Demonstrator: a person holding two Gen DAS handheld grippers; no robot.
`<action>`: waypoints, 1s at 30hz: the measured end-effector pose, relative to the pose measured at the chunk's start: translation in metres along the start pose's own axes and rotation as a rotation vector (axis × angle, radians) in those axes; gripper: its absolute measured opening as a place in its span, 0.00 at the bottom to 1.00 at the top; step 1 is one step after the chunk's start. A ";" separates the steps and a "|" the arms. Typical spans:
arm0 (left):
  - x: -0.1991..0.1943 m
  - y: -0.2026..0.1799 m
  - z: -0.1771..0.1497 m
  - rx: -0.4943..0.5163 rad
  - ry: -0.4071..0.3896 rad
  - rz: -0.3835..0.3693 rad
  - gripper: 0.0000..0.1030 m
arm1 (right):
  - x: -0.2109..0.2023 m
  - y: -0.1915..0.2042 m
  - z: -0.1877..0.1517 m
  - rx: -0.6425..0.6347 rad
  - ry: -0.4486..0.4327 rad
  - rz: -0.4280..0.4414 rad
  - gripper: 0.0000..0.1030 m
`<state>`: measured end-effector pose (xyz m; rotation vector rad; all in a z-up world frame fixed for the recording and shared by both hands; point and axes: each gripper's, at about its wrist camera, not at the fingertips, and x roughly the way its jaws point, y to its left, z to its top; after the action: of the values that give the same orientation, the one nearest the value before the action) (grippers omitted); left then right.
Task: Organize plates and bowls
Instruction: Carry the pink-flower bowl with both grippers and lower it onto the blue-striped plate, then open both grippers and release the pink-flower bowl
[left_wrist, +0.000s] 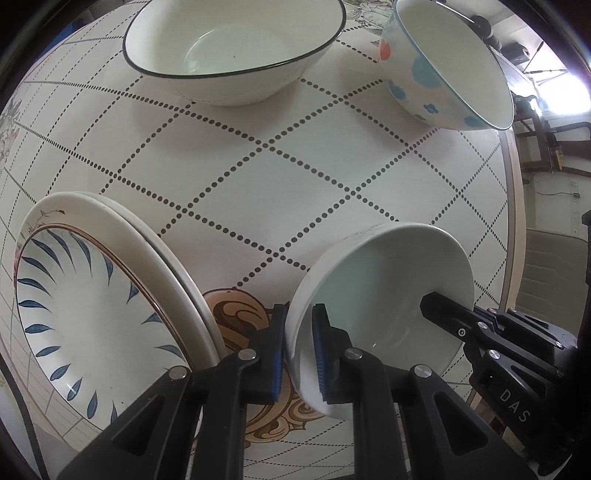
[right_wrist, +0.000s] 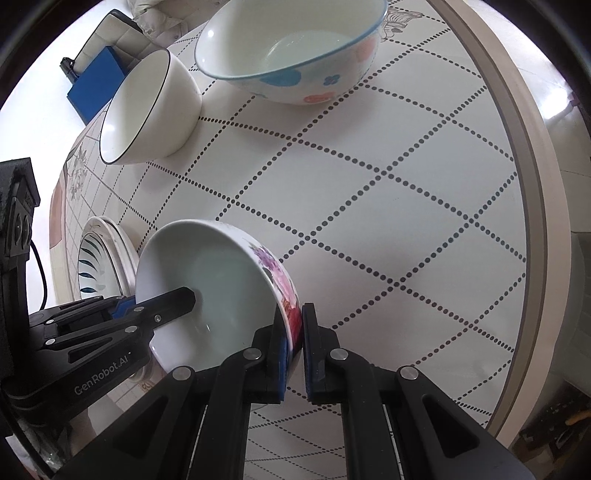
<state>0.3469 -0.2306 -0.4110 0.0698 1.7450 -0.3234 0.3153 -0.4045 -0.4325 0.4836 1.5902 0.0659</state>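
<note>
A small white bowl (left_wrist: 388, 288) with purple and red flowers on its outside (right_wrist: 221, 273) is held tilted over the table by both grippers. My left gripper (left_wrist: 300, 314) is shut on its near rim, one pad inside and one outside. My right gripper (right_wrist: 295, 314) is shut on the opposite, flowered rim. Each view shows the other gripper's finger (left_wrist: 443, 314) (right_wrist: 173, 301) reaching into the bowl. A stack of plates (left_wrist: 92, 295) (right_wrist: 99, 258), the top one with blue leaf strokes, lies just left of the bowl.
A white bowl with a black rim (left_wrist: 229, 51) (right_wrist: 147, 110) and a larger blue-rimmed bowl with coloured spots (left_wrist: 443, 66) (right_wrist: 288, 48) stand at the far side of the round dotted-grid table (left_wrist: 332, 192). The table edge (right_wrist: 535, 184) curves on the right. A blue box (right_wrist: 96, 85) sits beyond.
</note>
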 end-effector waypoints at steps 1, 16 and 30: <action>0.000 0.001 -0.001 -0.001 0.000 -0.001 0.12 | 0.002 0.001 0.000 0.001 0.002 0.000 0.08; -0.055 0.017 -0.012 -0.105 -0.076 -0.059 0.15 | -0.004 -0.001 0.004 0.039 0.056 0.064 0.10; -0.120 0.069 0.084 -0.157 -0.192 -0.101 0.36 | -0.076 0.057 0.059 0.079 -0.133 0.221 0.72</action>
<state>0.4668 -0.1698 -0.3208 -0.1593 1.5803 -0.2567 0.3875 -0.3939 -0.3478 0.7103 1.4083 0.1357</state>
